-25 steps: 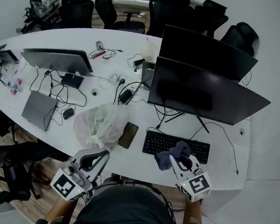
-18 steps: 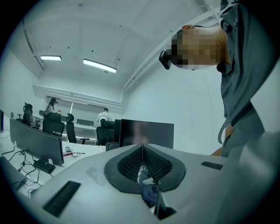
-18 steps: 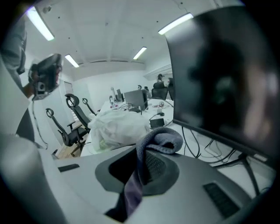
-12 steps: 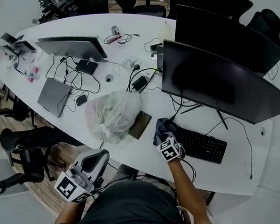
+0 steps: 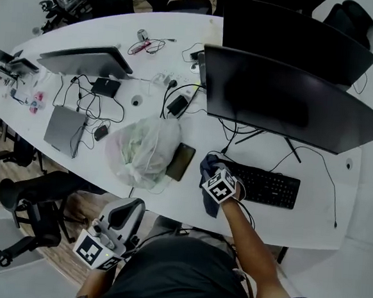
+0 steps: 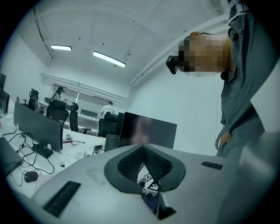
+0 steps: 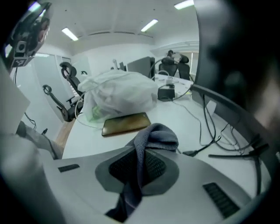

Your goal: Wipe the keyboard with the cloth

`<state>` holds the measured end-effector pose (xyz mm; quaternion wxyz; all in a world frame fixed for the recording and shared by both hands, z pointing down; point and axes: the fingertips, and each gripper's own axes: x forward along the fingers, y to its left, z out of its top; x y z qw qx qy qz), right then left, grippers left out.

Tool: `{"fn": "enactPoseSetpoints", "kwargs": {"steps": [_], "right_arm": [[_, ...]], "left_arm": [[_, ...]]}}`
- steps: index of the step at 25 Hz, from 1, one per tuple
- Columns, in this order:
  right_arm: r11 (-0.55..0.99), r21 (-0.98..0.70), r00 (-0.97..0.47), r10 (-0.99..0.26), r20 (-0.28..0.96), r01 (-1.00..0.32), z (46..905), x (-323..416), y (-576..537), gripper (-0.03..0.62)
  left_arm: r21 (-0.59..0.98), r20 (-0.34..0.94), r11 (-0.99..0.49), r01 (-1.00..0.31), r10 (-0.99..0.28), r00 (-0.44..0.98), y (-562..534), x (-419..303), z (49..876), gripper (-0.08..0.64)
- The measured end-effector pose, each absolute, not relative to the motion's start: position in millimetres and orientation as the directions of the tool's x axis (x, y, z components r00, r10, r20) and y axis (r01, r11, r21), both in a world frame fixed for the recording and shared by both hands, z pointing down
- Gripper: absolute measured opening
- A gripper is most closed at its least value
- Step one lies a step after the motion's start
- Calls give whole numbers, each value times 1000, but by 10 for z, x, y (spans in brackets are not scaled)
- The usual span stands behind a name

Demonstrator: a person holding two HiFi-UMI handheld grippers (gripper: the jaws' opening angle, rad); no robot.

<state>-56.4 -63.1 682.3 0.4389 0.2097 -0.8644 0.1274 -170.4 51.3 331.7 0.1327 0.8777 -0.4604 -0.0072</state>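
The right gripper (image 7: 141,152) has its fingers pinched on a grey-blue cloth (image 7: 156,133), which bunches up past the fingertips and trails back down between the pads. From above, that cloth covers the left end of the black keyboard (image 5: 268,187), with a fold draping toward the near edge of the white bench (image 5: 169,200). Just to the left of it lies a dark phone (image 5: 181,162), partly tucked against a crumpled plastic bag (image 5: 141,149). A wide dark monitor (image 5: 287,98) stands behind the keyboard. The left gripper (image 6: 142,149) has its fingers pressed together on nothing, and it is held off the bench, low beside the person's body.
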Motion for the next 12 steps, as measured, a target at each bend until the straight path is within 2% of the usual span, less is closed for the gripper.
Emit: {"fn": "enactPoseSetpoints", "kwargs": {"steps": [2, 5, 7, 9, 11, 12], "right_arm": [[873, -57, -524, -238, 818, -485, 6941, -406, -493, 26], [778, 15, -442, -373, 816, -628, 6929, 422, -402, 26], [665, 84, -311, -453, 836, -742, 6873, 1235, -377, 26], [575, 194, -136, -481, 866, -795, 6823, 2006, -316, 26], [524, 290, -16, -503, 864, -800, 6700, 2423, -343, 26], [518, 309, -12, -527, 850, -798, 6615, 2413, -408, 26]], "left_arm": [[237, 118, -554, -798, -799, 589, 514, -1648, 3306, 8], [237, 119, -561, -793, -794, 597, 501, -1647, 3316, 8], [241, 117, -558, -794, -796, 594, 482, -1675, 3353, 8], [253, 123, -560, -789, -791, 600, 470, -1671, 3395, 8], [259, 122, -569, -780, -782, 611, 448, -1637, 3410, 8], [260, 120, -575, -776, -778, 617, 435, -1611, 3411, 8]]}}
